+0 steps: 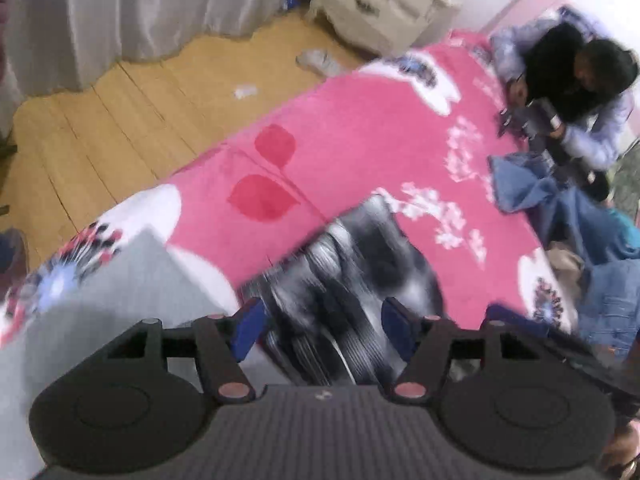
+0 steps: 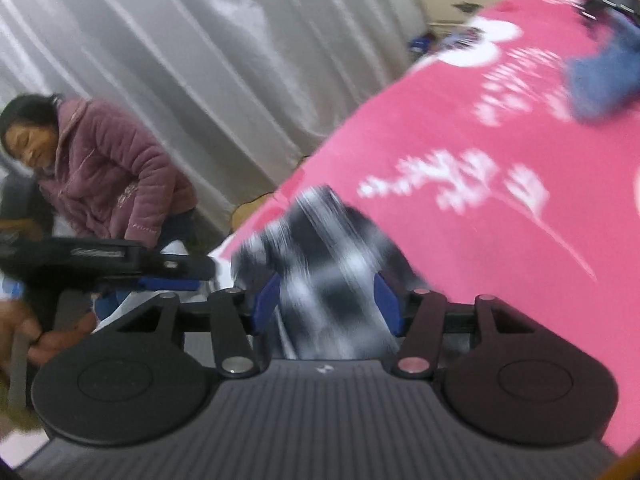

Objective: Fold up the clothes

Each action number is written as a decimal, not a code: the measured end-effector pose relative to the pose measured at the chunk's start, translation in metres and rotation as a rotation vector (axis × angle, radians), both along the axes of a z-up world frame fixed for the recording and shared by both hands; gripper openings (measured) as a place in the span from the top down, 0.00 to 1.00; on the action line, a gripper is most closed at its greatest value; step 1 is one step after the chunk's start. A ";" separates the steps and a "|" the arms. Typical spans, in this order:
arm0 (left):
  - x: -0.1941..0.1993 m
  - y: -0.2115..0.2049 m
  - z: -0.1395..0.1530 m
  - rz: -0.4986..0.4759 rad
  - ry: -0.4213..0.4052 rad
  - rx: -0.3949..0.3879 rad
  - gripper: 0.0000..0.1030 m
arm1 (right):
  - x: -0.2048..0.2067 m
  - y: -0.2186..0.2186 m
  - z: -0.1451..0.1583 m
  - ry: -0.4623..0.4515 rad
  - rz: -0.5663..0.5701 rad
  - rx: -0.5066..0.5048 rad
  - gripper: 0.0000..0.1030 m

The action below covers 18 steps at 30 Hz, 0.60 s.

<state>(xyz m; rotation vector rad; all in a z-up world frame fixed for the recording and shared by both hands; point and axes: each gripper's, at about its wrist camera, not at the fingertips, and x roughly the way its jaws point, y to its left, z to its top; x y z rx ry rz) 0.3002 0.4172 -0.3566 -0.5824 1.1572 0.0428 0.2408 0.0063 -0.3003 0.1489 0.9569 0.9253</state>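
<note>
Black-and-white checked cloth — the shirt (image 1: 344, 280) — is lying bunched on the pink blanket (image 1: 360, 128), blurred in both views. In the left wrist view the left gripper (image 1: 325, 320) is hanging over it with its blue pads (image 1: 250, 328) standing well apart; the shirt is showing between them, yet whether either pad is touching it I cannot tell through the blur, and nothing is looking clamped. In the right wrist view the right gripper (image 2: 326, 304) is likewise spread about halfway, the checked shirt (image 2: 320, 264) filling the gap between its blue pads (image 2: 266, 300); here too the pads are not pressing together on the cloth, and contact is unclear. To the left in that view the other gripper's black body (image 2: 104, 256) is reaching in beside the shirt, a hand (image 2: 44, 336) below it. Blue denim (image 1: 532, 192) is lying in a heap at the blanket's far right edge. Beyond it a person in a pale jacket (image 1: 600, 136) is bending over the bed, holding a dark device. Wooden floor (image 1: 120, 120) is running alongside the bed to a cream nightstand (image 1: 380, 0) and white curtains (image 1: 120, 12). In the right wrist view, a person in a mauve padded jacket (image 2: 108, 176) is standing before the curtains.
</note>
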 end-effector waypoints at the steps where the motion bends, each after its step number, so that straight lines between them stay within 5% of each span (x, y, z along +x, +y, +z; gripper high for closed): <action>1: 0.009 0.005 -0.006 -0.024 0.027 -0.009 0.36 | 0.013 0.012 -0.002 -0.006 0.047 0.004 0.44; 10: 0.044 0.010 -0.031 -0.333 0.066 -0.035 0.31 | 0.112 0.099 -0.049 0.141 0.384 -0.091 0.35; 14: 0.045 0.001 -0.041 -0.429 0.060 -0.005 0.29 | 0.114 0.123 -0.067 0.208 0.490 -0.136 0.37; 18: 0.046 -0.004 -0.044 -0.457 0.042 0.018 0.29 | 0.104 0.132 -0.067 0.174 0.527 -0.157 0.70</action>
